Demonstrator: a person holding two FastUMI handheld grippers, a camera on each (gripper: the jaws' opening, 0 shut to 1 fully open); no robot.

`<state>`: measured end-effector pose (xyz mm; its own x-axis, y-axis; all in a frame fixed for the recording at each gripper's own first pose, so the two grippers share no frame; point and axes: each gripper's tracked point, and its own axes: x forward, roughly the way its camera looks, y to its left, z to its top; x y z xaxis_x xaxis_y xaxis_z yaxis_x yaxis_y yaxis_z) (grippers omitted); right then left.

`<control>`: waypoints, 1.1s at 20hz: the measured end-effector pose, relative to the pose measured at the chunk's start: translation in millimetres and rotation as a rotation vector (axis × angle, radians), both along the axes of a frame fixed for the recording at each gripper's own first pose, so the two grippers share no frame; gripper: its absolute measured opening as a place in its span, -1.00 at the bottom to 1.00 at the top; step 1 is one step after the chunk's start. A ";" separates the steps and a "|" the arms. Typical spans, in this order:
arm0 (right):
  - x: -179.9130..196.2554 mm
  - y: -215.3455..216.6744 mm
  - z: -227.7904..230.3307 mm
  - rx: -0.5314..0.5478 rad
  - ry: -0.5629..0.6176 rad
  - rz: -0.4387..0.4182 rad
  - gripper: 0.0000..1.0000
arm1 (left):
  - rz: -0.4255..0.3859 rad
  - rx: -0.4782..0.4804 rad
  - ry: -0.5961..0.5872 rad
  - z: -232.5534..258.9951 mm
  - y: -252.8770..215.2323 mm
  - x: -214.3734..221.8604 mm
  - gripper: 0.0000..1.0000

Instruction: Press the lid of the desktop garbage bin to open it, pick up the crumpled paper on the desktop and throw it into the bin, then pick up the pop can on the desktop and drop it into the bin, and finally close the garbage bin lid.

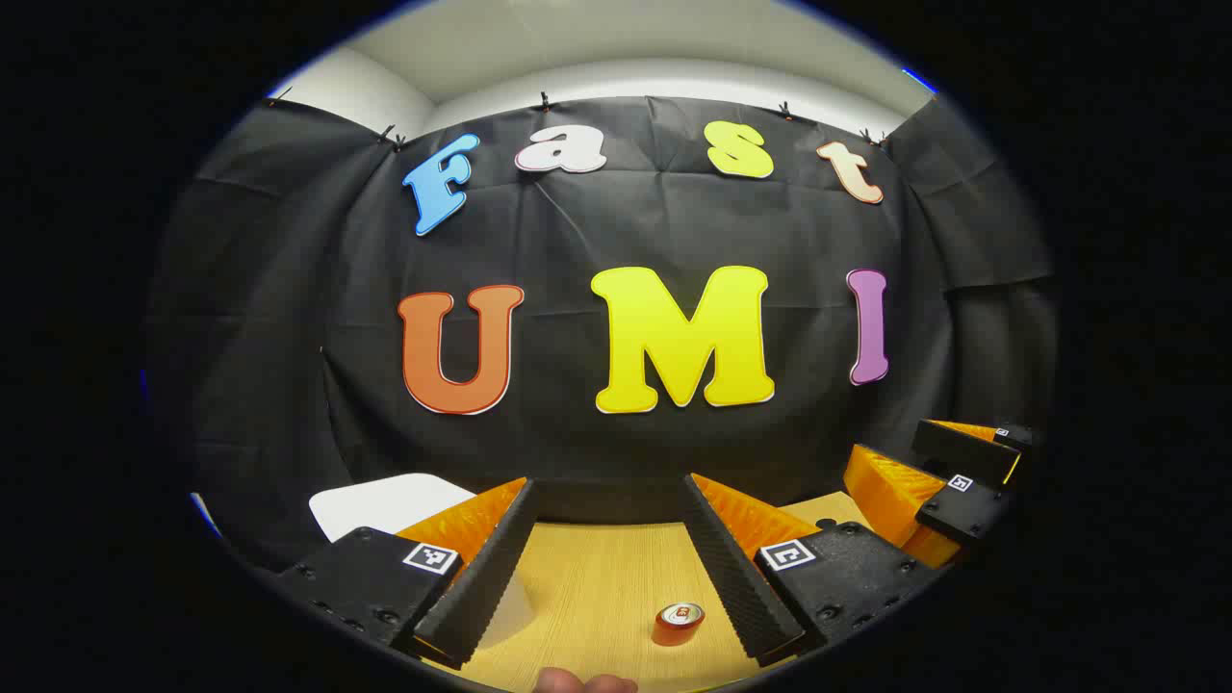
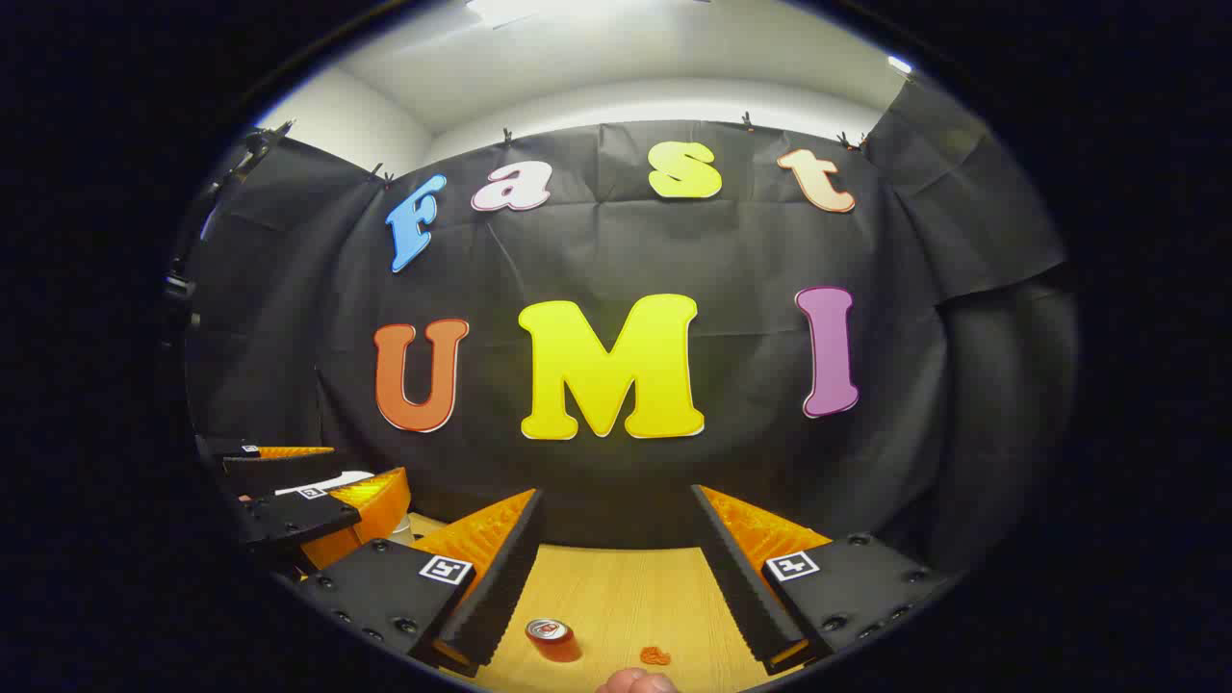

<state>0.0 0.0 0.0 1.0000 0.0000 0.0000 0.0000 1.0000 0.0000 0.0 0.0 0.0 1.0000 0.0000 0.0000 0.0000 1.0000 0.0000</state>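
Observation:
An orange pop can (image 1: 680, 623) stands upright on the wooden desktop (image 1: 587, 577), low between my left gripper's (image 1: 609, 489) fingers, near the right one. That gripper is open and holds nothing. A white flat shape (image 1: 385, 502), apparently the bin's lid, lies behind its left finger. In the right gripper view the pop can (image 2: 551, 638) stands by the left finger of my right gripper (image 2: 616, 496), which is open and empty. A small orange crumpled scrap (image 2: 655, 656), possibly the paper, lies just right of the can.
The right gripper (image 1: 919, 481) hangs at the far right of the left gripper view, its jaws apart. The left gripper (image 2: 337, 486) shows at the far left of the right gripper view, with something white behind it. A fingertip (image 2: 640, 681) pokes in at the bottom edge.

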 end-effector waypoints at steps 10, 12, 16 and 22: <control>-2.2 -16.4 0.9 0.005 0.002 -0.021 0.89 | 0.014 0.005 -0.005 3.8 -5.2 -0.4 0.96; -2.5 -19.5 1.1 0.005 0.001 -0.025 0.89 | 0.010 -0.002 -0.009 3.9 -7.0 -1.4 0.96; -3.9 -24.4 5.4 -0.001 -0.002 -0.032 0.89 | 0.017 -0.001 -0.015 6.2 -8.0 -2.6 1.00; -8.7 -35.5 5.2 -0.008 -0.001 -0.049 0.89 | 0.027 0.001 -0.014 5.3 -5.7 -1.4 0.96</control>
<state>-8.7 -35.5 5.2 0.9988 -0.0491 0.0013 0.0491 0.9988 -0.0079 -1.4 -5.7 5.3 0.9995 0.0274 0.0139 -0.0275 0.9996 0.0010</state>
